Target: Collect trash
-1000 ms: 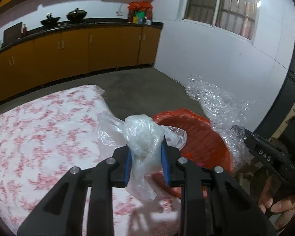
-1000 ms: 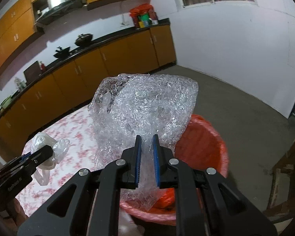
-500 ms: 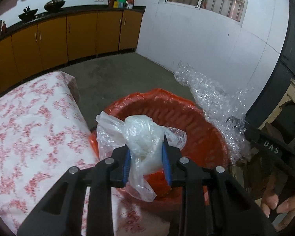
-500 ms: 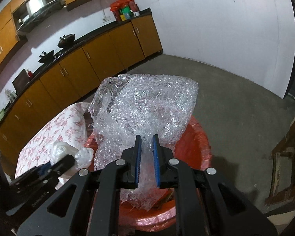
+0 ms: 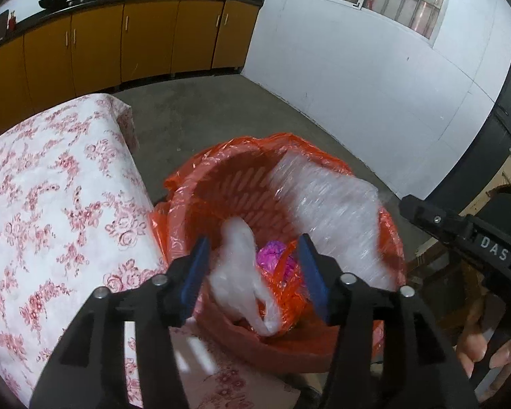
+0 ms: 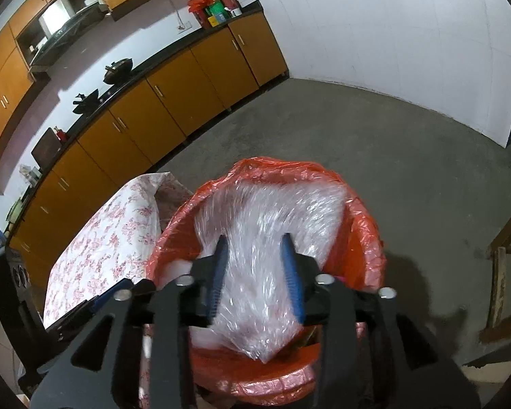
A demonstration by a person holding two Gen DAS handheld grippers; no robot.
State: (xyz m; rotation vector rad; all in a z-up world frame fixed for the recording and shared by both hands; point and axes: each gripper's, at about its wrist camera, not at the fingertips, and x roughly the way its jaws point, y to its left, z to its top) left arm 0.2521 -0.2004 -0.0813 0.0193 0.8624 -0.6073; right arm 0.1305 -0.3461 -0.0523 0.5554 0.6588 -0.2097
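I am at the dropping step: both pieces of trash are going into the red bin (image 5: 221, 184), which stands beside the table (image 5: 51, 204) with the flowered cloth. The bubble wrap (image 6: 272, 225) is blurred and sliding down inside the bin, between the fingers of my right gripper (image 6: 255, 272), which no longer press on it. The small plastic bag (image 5: 238, 272) falls between the fingers of my left gripper (image 5: 253, 272), also free. Both pairs of jaws have just been opening; a second ago each one was clamped on its piece above the bin. Next, I think, I must lift both grippers clear and look for more trash.
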